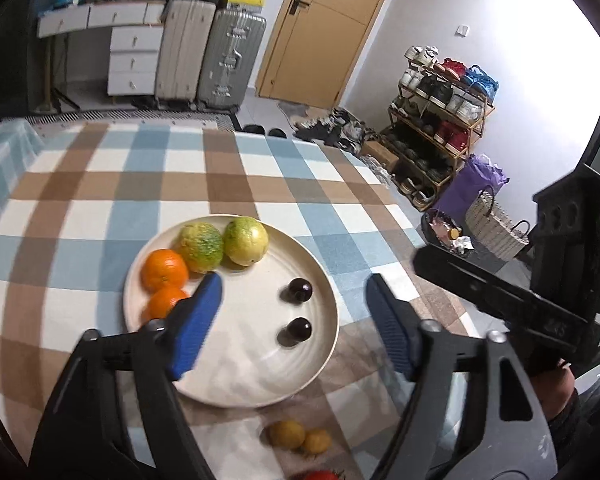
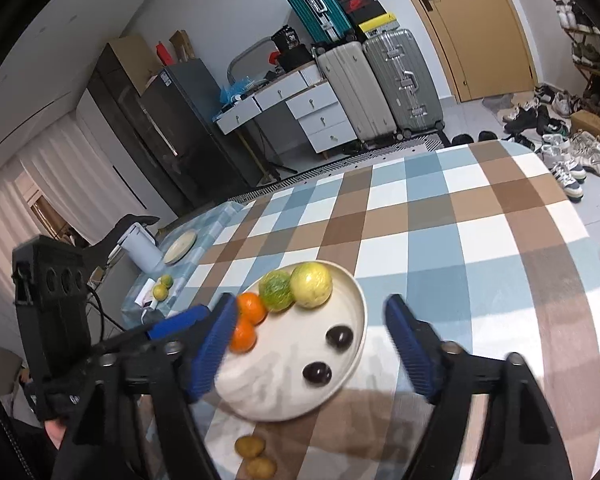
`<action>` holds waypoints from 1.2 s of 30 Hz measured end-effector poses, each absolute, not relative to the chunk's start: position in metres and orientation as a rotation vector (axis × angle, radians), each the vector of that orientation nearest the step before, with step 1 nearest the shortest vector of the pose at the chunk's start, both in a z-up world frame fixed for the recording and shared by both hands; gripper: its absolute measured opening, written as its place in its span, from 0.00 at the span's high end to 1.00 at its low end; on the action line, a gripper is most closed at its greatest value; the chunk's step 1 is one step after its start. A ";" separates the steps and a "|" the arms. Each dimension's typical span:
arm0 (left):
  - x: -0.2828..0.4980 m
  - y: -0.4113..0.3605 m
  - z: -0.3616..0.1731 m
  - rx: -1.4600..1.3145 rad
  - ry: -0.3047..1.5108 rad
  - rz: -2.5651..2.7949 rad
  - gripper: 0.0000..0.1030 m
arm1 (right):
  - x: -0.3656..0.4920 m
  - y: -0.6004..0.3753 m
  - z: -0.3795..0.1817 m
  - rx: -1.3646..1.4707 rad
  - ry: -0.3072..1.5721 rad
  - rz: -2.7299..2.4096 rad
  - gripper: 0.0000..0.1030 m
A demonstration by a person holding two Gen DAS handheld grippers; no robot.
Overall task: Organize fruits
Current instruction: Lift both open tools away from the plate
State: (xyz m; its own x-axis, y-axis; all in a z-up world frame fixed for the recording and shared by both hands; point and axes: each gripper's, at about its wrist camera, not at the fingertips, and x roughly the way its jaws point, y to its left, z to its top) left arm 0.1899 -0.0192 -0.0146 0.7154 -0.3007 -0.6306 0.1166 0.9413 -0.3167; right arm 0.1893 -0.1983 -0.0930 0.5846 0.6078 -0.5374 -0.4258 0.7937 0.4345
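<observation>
Both grippers, left (image 1: 294,324) and right (image 2: 312,344), hang wide open and empty above the plate (image 1: 260,384). Two yellow fruits (image 1: 298,436) lie off the plate at its six o'clock, side by side, nearer the left fingers (image 1: 198,324), I judge.

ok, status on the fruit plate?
Left tool and right tool open, empty. Plate holds six fruits. Two yellow fruits still on the cloth. Nothing in the way.

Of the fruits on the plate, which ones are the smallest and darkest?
The two dark round fruits on the plate's right side; the oranges and green-yellow fruits opposite are bigger and brighter.
</observation>
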 end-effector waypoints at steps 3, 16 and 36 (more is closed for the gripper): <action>0.169 -0.016 -0.004 -0.238 0.715 -0.204 0.18 | 0.167 -0.200 -0.088 0.277 0.699 0.629 0.15; 0.091 -0.010 0.010 -0.186 0.677 -0.134 0.01 | 0.084 -0.200 -0.084 0.257 0.618 0.635 0.01; 0.039 -0.011 -0.054 -0.165 0.793 -0.127 0.01 | 0.018 -0.189 -0.117 0.184 0.634 0.606 0.00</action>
